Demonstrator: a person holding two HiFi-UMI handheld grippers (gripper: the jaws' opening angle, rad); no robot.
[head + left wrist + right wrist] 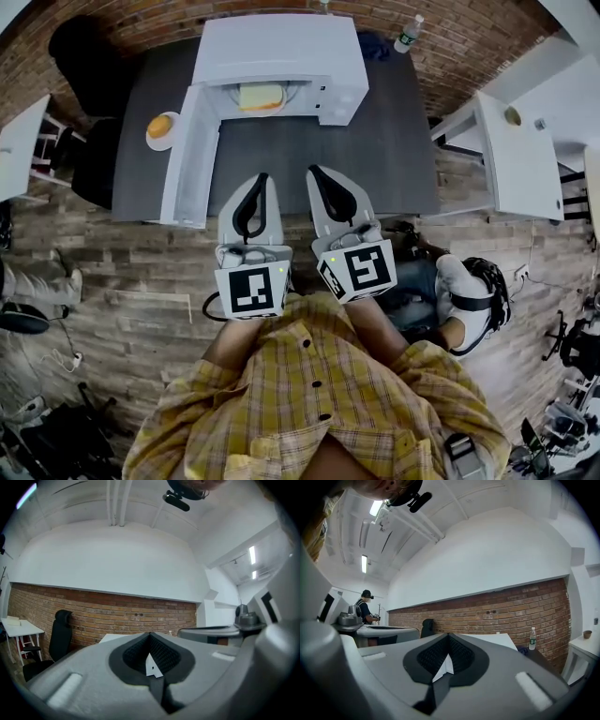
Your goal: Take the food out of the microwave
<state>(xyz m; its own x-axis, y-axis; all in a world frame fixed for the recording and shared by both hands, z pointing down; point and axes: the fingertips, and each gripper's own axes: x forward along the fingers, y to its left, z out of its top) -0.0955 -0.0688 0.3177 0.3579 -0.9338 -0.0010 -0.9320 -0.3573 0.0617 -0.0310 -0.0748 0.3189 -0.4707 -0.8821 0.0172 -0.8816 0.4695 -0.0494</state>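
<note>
The white microwave (281,47) at upper centre stands open, leaving the pale yellow food (261,96) inside reachable. The left gripper (255,192) and right gripper (323,183), both closed and empty, aim toward it over the dark grey counter (375,141) edge.

Pale yellow food (262,96) lies flat inside white microwave (279,47); microwave door (190,155) swung open left.

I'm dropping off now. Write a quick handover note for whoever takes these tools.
Left tool: shut, empty, held before the open microwave.
Right tool: shut, empty, beside it.
The door hangs open at the left; the food sits inside, untouched.
Done: door open.
Left: reach in, take the food out, set it on the table.
</note>
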